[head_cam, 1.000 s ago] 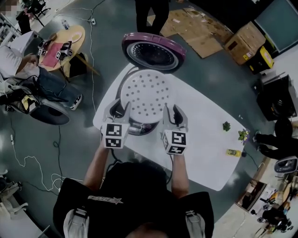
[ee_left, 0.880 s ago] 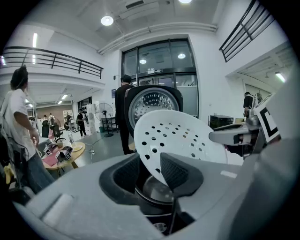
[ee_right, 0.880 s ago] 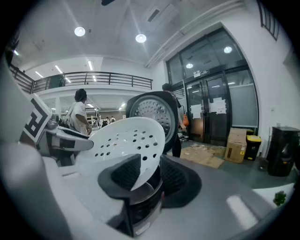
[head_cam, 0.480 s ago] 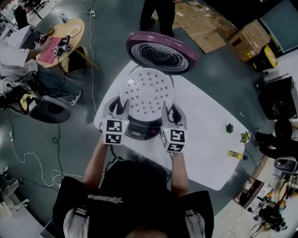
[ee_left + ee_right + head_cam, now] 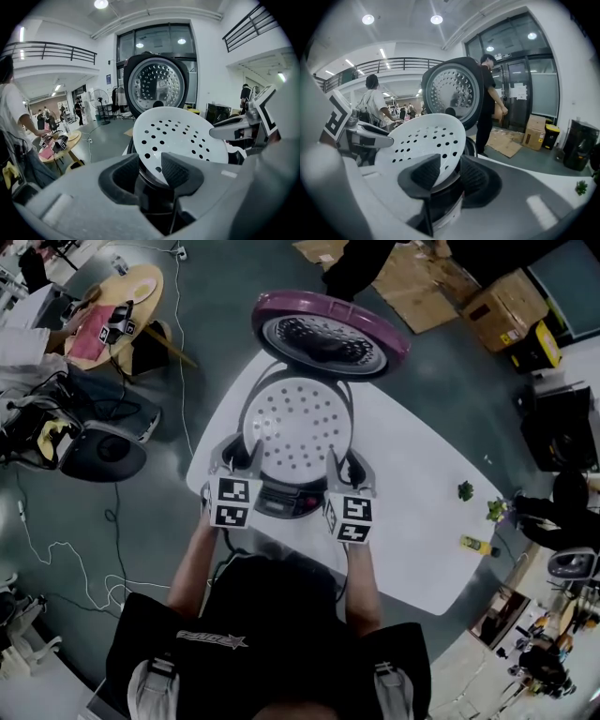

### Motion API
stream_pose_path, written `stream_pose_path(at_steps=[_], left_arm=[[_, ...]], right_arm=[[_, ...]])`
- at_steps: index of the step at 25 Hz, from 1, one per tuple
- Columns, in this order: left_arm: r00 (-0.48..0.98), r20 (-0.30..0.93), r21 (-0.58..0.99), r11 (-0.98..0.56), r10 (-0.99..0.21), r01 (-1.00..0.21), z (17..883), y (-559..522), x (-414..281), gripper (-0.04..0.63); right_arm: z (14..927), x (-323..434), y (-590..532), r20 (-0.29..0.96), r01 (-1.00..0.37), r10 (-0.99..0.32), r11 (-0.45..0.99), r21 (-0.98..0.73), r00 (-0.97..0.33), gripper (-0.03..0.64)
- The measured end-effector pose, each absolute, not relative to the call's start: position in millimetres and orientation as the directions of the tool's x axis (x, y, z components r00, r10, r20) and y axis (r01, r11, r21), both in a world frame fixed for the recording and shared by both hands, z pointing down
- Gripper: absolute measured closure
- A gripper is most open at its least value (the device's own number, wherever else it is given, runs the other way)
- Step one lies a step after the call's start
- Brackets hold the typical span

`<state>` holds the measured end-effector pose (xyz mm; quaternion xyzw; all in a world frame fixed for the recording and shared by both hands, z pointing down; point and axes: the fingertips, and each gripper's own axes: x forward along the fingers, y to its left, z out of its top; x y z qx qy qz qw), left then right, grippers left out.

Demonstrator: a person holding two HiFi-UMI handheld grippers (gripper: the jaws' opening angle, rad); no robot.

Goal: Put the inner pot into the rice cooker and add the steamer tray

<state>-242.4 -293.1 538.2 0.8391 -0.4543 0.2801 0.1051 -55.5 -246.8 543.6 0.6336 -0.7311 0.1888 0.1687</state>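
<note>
White plastic steamer tray [image 5: 298, 423] looks light, stiff, probably slick. Left hand-held gripper [image 5: 149, 162] and right hand-held gripper [image 5: 449, 165] clamp opposite rim edges, a sound hold.

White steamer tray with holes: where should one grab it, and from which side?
The white perforated steamer tray is a wide, shallow disc, so only its thin rim fits between jaws. Take the rim at two opposite edges, from the person's side, as the left gripper and right gripper do.

Dim, greyish head view; brighter gripper views, fisheye-bent, black-vignetted corners, blurred foreground.
</note>
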Motion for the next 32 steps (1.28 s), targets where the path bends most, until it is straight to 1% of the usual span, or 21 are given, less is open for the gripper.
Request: stream_pose_path(at_steps=[10, 14, 23, 25, 27, 32], left_arm=[[0.397, 0.657, -0.07, -0.576, -0.641, -0.814, 556, -295, -240, 0.43], [0.38, 0.692, -0.061, -0.574, -0.614, -0.816, 562, -298, -240, 0.428], [0.353, 0.709, -0.079, -0.566, -0.611, -0.821, 564, -300, -240, 0.42], [0.352, 0.705, -0.078, -0.561, -0.615, -0.824, 564, -300, -240, 0.402], [0.355, 0.702, -0.074, -0.559, -0.618, -0.826, 564, -300, -240, 0.4], [0.364, 0.675, -0.081, -0.555, -0.642, -0.828, 556, -297, -240, 0.394]], right_arm=[[564, -51, -255, 0.589, -0.993, -0.799, 0.1, -0.07, -0.122, 0.482], [568, -51, -258, 0.61, -0.993, -0.784, 0.089, -0.071, -0.114, 0.482], [567, -51, -261, 0.607, -0.994, -0.787, 0.085, -0.073, -0.111, 0.482], [568, -52, -261, 0.603, -0.992, -0.788, 0.094, -0.08, -0.123, 0.453], [568, -51, -261, 0.602, -0.992, -0.788, 0.096, -0.083, -0.126, 0.44], [558, -49, -258, 0.578, -0.993, -0.807, 0.093, -0.077, -0.121, 0.44]])
